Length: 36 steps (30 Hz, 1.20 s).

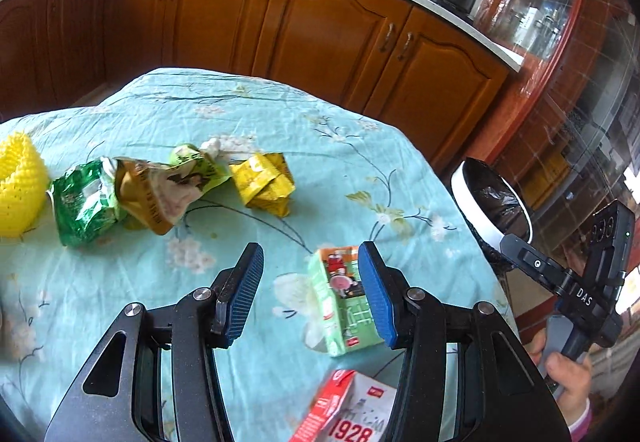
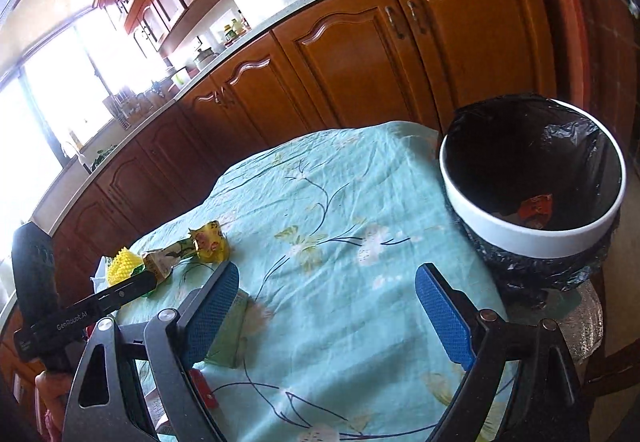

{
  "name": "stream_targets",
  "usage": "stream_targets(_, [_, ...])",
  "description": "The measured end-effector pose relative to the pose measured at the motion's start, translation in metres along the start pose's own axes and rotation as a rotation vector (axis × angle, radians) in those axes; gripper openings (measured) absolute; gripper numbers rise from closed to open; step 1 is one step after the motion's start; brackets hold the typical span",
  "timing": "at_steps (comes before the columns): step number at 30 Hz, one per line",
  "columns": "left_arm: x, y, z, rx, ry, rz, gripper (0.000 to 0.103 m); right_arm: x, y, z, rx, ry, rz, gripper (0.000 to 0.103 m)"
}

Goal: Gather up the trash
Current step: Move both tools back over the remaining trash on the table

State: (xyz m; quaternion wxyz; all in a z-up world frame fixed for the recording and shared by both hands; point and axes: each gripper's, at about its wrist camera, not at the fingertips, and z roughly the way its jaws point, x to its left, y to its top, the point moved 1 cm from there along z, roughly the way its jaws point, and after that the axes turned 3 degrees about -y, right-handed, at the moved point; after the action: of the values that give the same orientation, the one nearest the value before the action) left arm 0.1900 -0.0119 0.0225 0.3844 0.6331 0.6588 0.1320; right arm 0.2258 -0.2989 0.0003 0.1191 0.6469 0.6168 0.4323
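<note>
Jaws on our left gripper (image 1: 310,292) stand spread wide and grasp nothing; its blue pads (image 1: 242,296) hang above the floral tablecloth (image 1: 168,110). We see the right-hand pad overlap the top edge of the green carton (image 1: 340,306), which lies on its side on the cloth, but we cannot tell whether pad and carton touch. Just below the carton, at the near edge of the left wrist view, lies a red and white box (image 1: 346,412) printed 1928. Farther out on the cloth we find a row of trash: a yellow crumpled wrapper (image 1: 264,184), a brown and green crumpled bag (image 1: 168,188), a green foil bag (image 1: 82,202) and a yellow spiky object (image 1: 20,188). Our right gripper (image 2: 326,306) is likewise released, its fingers set well apart over bare cloth and holding nothing. Its left pad sits in front of the same green carton (image 2: 230,338). The white bin (image 2: 532,238), lined with a black bag (image 2: 520,150), stands just off the table's corner, ahead and to the right of that gripper. An orange scrap (image 2: 536,208) lies inside it.
</note>
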Motion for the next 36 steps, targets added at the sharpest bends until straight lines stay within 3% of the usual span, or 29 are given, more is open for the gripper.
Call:
stream_targets(11, [0.042, 0.003, -0.014, -0.02, 0.061, -0.032, 0.049, 0.054, -0.01, 0.02, 0.053, 0.075, -0.079, 0.091])
stream_targets(26, [0.077, 0.052, 0.014, 0.028, 0.125, 0.172, 0.049, 0.118, 0.006, 0.068, 0.125, 0.154, -0.211, 0.09])
stream_targets(36, [0.082, 0.068, 0.053, 0.143, 0.118, 0.305, 0.05, 0.151, 0.016, 0.129, 0.224, 0.159, -0.304, 0.073])
